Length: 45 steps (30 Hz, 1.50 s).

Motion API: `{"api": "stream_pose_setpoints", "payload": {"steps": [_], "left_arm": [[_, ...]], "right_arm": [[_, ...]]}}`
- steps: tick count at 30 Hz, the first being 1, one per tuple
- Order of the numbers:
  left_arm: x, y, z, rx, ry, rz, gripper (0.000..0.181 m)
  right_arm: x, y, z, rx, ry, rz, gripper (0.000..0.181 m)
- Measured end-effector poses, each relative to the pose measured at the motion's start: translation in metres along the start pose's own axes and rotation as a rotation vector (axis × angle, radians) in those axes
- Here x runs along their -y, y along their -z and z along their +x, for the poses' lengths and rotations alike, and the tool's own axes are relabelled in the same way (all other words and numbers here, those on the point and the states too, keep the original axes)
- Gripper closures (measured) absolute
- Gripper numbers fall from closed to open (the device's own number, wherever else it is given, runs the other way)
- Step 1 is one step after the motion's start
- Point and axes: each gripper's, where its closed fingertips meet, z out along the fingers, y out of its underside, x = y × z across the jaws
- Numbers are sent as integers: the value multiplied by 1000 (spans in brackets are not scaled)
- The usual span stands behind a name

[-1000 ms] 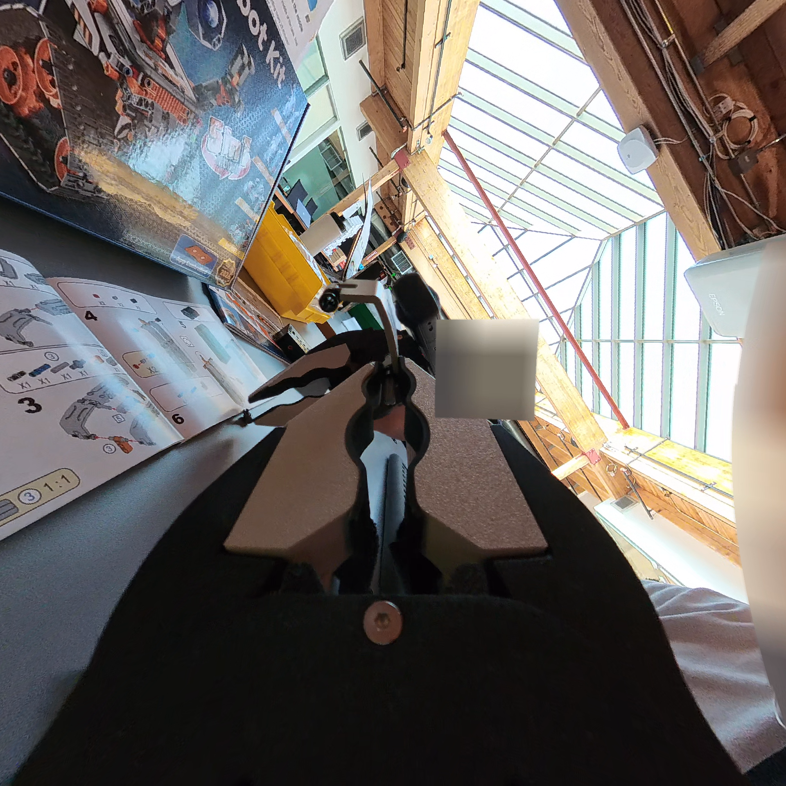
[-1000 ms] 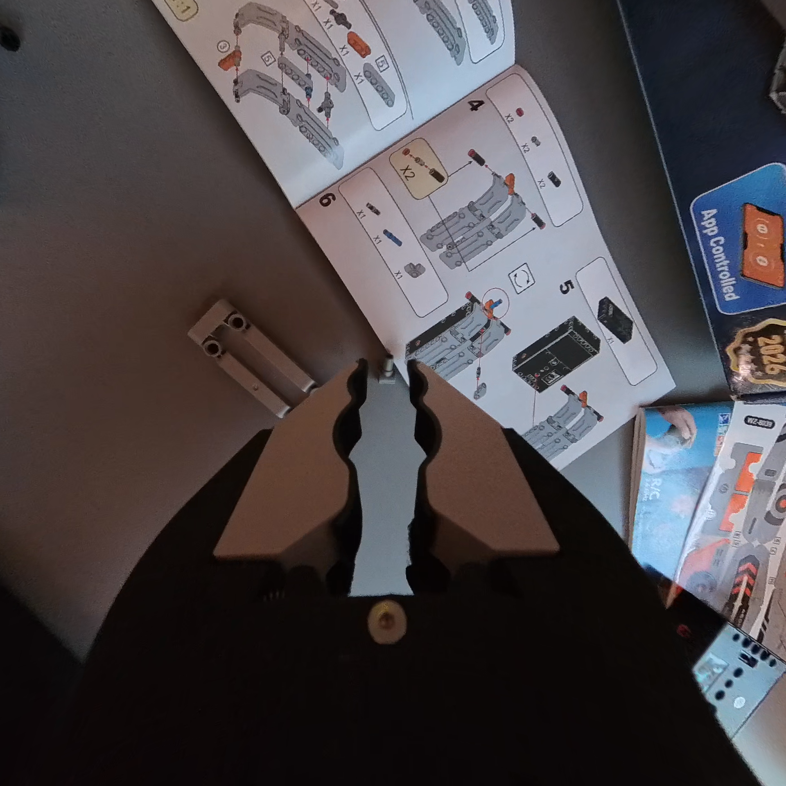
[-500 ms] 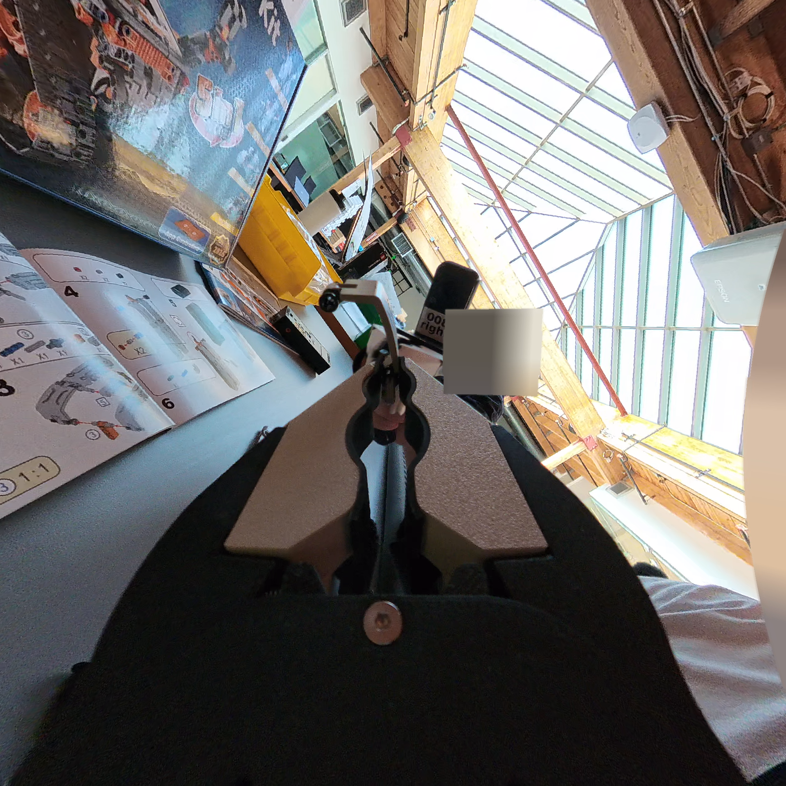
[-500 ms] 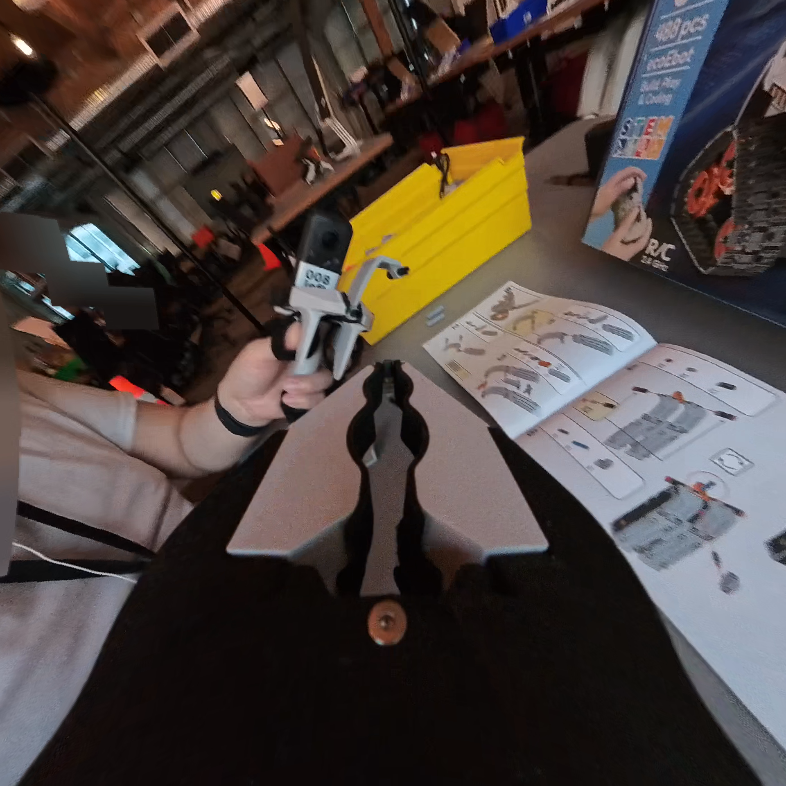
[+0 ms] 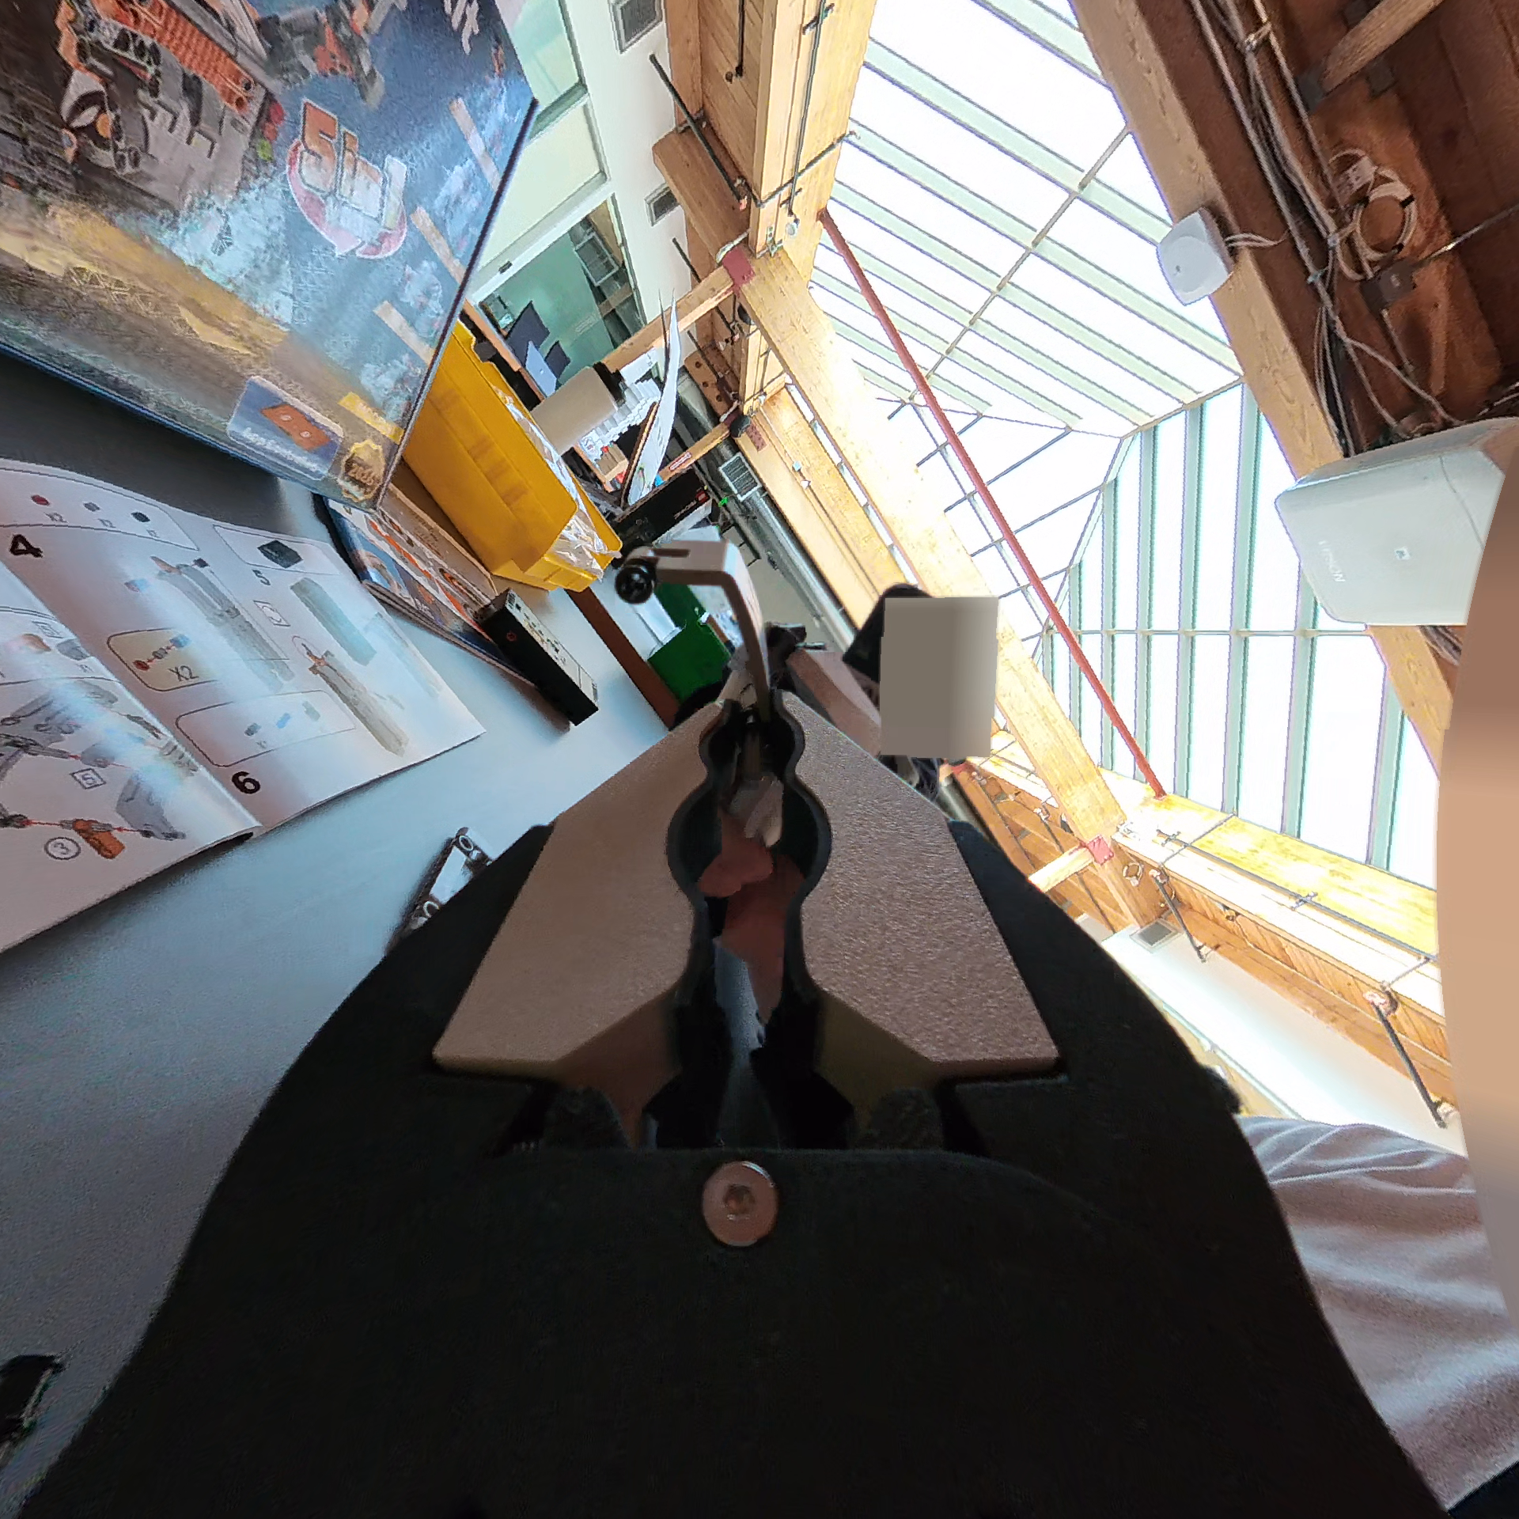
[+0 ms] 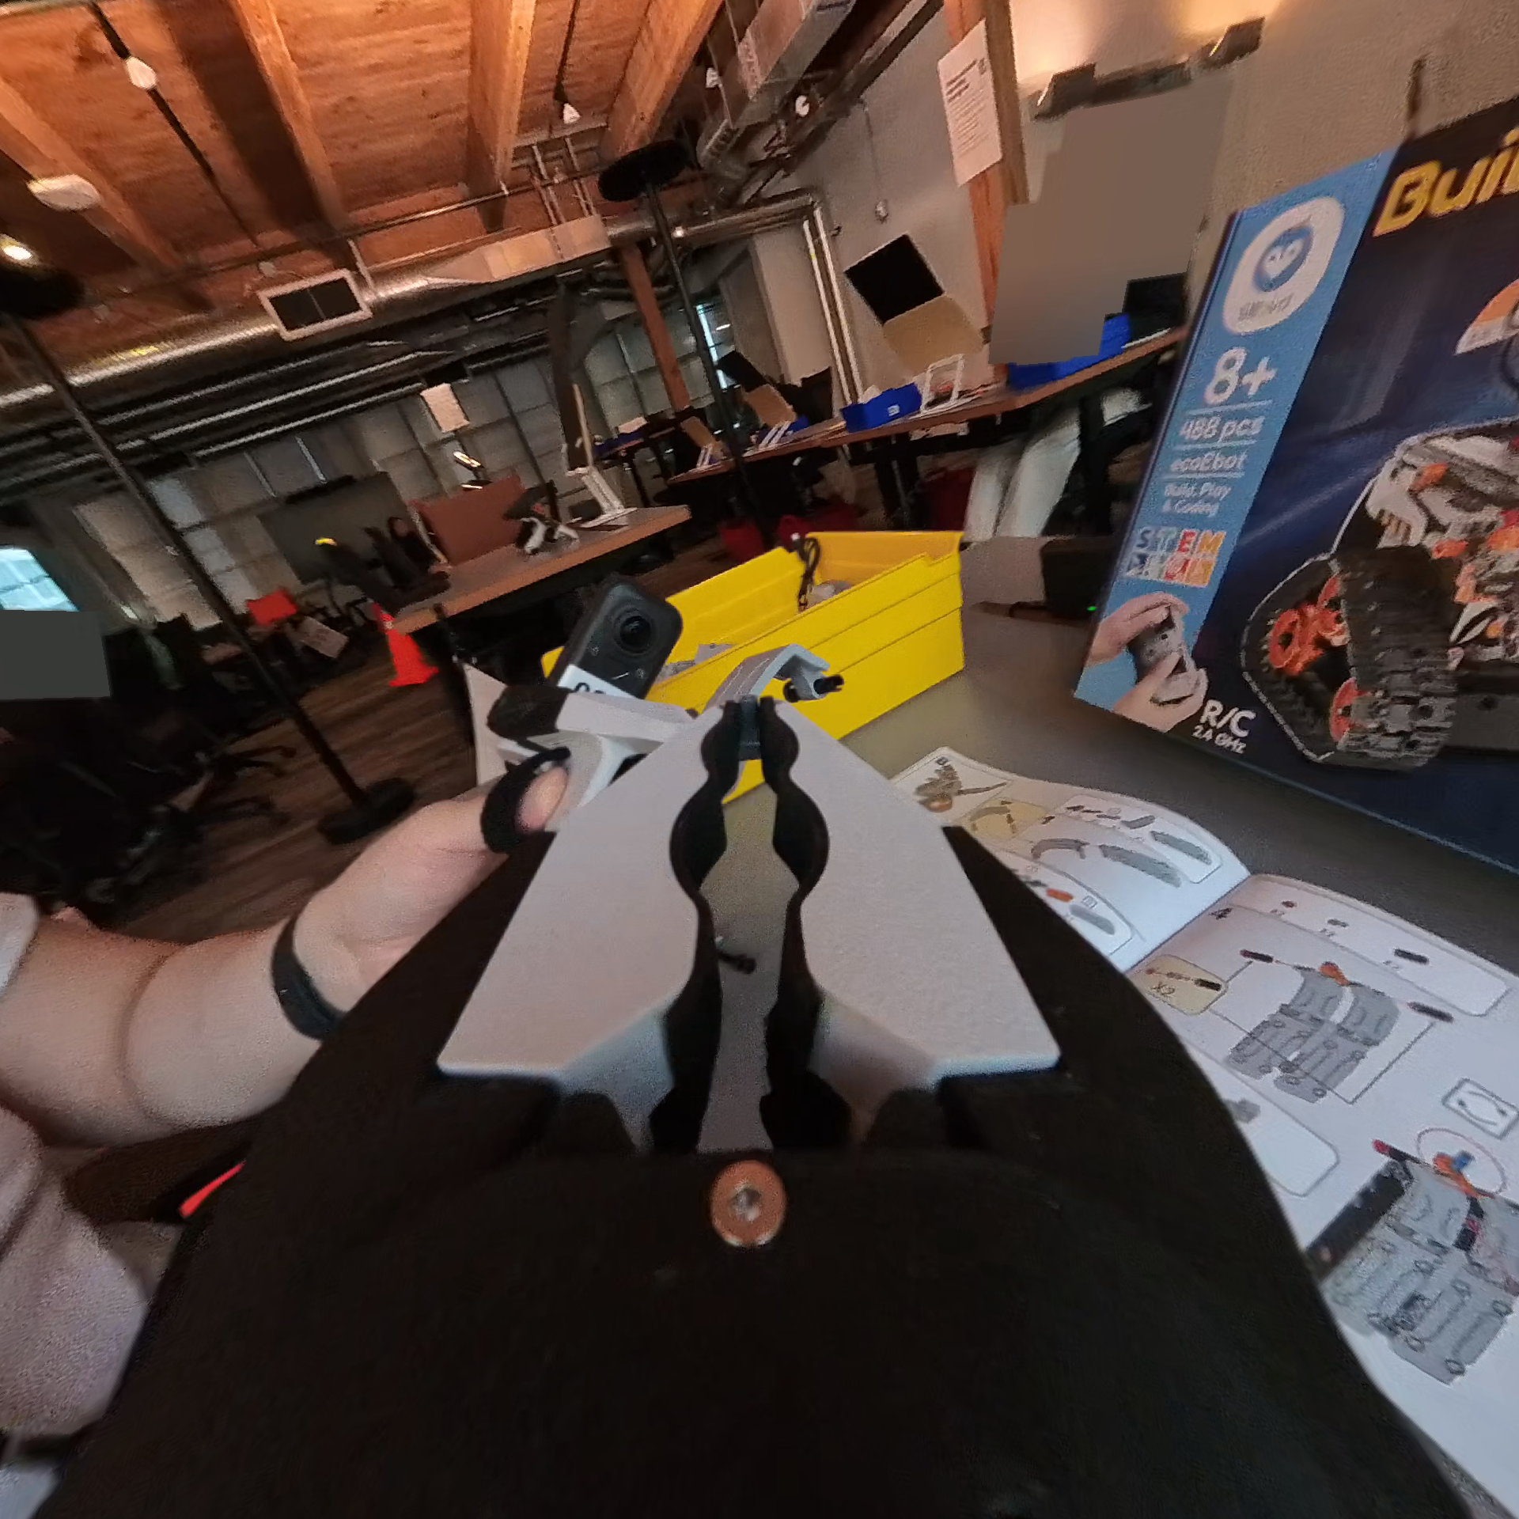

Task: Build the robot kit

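My left gripper is shut on a grey bent beam that stands up from its tips, with a black pin at the free end. My right gripper is shut, its tips nearly together on a small peg that barely shows. It is raised above the table and faces the left gripper, with its tips just below the bent beam in the right wrist view. A hand grips the left gripper's handle there. A second grey beam lies on the table.
An open instruction booklet lies on the grey table. A large blue kit box stands behind it. A yellow bin and a small black box sit farther back. A tiny black pin lies on the table. My left and right fingertips are right by each other.
My right gripper lifted off the table with the small peg, swung up level, and moved close to the bent beam. My left gripper stayed shut on the beam and tilted slightly.
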Motion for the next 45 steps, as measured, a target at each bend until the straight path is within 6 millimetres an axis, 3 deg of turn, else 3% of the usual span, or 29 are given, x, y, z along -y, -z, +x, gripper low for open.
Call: {"api": "stream_pose_setpoints", "payload": {"steps": [7,14,27,41,45], "left_arm": [[7,2,10,-87,23,76,177],[15,7,5,-75,34,119,176],[20,10,5,-136,139,162,177],[24,14,1,-180,251,197,177],[25,15,0,-205,297,210,176]], "right_arm": [[5,-12,-4,-153,211,120,179],[6,-17,-4,-180,203,159,179],[6,-23,-7,-262,354,171,178],[5,-30,-3,-273,340,202,178],[5,-31,-4,-274,421,213,178]]}}
